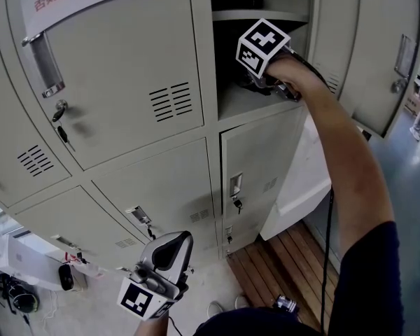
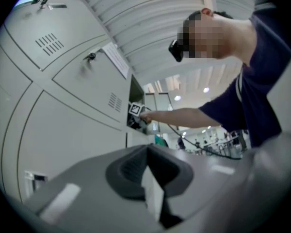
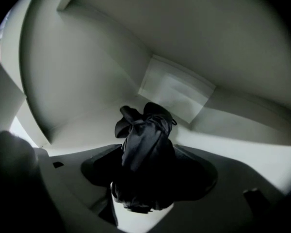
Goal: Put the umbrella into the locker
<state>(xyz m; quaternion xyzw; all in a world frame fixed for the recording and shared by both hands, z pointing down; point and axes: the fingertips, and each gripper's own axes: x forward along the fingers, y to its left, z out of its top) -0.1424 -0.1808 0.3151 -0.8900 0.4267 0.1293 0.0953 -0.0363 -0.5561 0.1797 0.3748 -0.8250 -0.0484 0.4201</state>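
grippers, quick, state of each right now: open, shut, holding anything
Left gripper: shut, empty.
Right gripper: open, with the umbrella between its jaws but not clamped.

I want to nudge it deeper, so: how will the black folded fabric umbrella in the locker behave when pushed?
The black folded fabric umbrella probably has a floppy skin: its cloth bunches in crumpled folds. Its roundish bundle may roll on the flat grey locker shelf. The glossy cloth looks somewhat slippery.
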